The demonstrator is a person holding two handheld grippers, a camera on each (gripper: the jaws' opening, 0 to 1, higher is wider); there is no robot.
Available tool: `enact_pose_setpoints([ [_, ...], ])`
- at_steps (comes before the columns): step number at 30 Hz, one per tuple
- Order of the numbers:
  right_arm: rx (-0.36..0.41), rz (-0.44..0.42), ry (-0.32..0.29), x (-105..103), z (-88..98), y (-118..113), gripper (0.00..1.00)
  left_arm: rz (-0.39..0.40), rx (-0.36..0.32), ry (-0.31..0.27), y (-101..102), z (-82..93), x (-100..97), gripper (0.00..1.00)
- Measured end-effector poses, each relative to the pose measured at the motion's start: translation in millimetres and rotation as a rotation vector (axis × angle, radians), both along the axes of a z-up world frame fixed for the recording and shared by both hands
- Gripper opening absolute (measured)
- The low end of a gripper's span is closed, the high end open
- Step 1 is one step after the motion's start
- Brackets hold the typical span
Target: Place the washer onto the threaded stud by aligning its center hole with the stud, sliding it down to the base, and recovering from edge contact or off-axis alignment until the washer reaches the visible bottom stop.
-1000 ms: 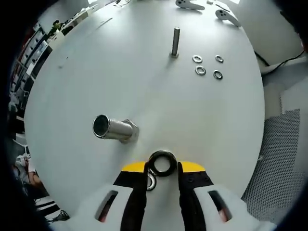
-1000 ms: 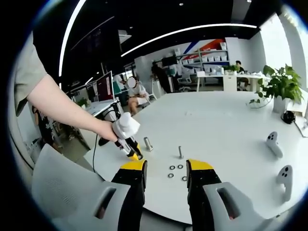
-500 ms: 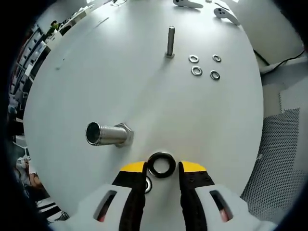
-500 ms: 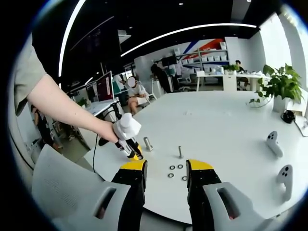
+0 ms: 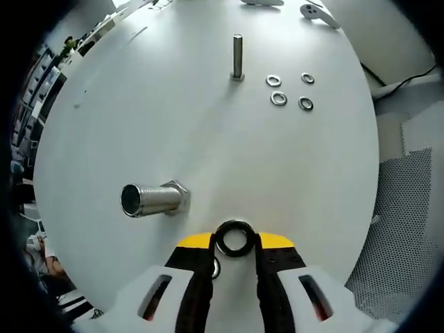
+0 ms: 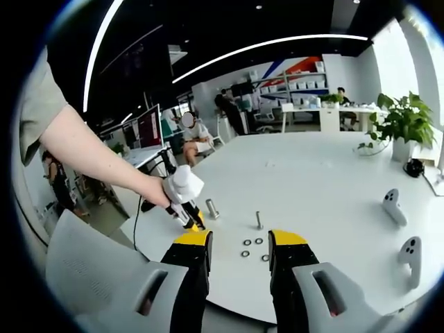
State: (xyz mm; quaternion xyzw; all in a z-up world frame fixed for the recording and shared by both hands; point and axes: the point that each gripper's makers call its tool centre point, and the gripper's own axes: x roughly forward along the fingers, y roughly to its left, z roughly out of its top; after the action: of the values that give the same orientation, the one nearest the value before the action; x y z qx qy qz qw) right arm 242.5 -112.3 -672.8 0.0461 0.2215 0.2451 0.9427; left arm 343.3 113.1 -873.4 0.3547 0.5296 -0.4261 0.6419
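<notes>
Second ring [image 5: 216,267] mostly hidden behind jaw; controller [image 5: 316,12] cut by edge.

White grippers, black fingers [image 5: 198,277], yellow tips.

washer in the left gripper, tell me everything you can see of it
The washer is a dark metal ring with a round centre hole through which the white table shows. It is clamped by its outer edge in the left gripper, held near the table's close edge, far from the upright thin stud and nearer the thick stud.
</notes>
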Motion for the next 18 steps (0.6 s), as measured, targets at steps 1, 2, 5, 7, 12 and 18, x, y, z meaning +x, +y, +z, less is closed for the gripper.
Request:
enact_pose_setpoints([
  [1, -0.001, 0.0, 0.0, -0.1, 0.0, 0.1, 0.34, 0.0, -0.003, -0.003, -0.9, -0.3, -2.1, 0.2],
  [2, 0.002, 0.0, 0.001, 0.2, 0.0, 0.1, 0.34, 0.002, -0.008, -0.005, -0.4, -0.3, -2.1, 0.2],
  [5, 0.0, 0.0, 0.001, 0.1, -0.2, -0.1, 0.34, 0.007, -0.018, -0.012, -1.3, 0.2, -3.4, 0.19],
  [7, 0.0, -0.001, 0.001, 0.2, -0.6, -0.3, 0.34, 0.009, -0.018, -0.015, -2.6, 1.0, -4.7, 0.19],
  [12, -0.002, -0.001, 0.002, 0.3, -0.3, -0.4, 0.34, 0.012, -0.009, -0.008, -3.7, 2.5, -6.8, 0.19],
  [18, -0.001, -0.003, 0.003, 0.4, -0.5, -0.8, 0.34, 0.03, -0.007, -0.009, -5.1, 4.2, -8.6, 0.19],
])
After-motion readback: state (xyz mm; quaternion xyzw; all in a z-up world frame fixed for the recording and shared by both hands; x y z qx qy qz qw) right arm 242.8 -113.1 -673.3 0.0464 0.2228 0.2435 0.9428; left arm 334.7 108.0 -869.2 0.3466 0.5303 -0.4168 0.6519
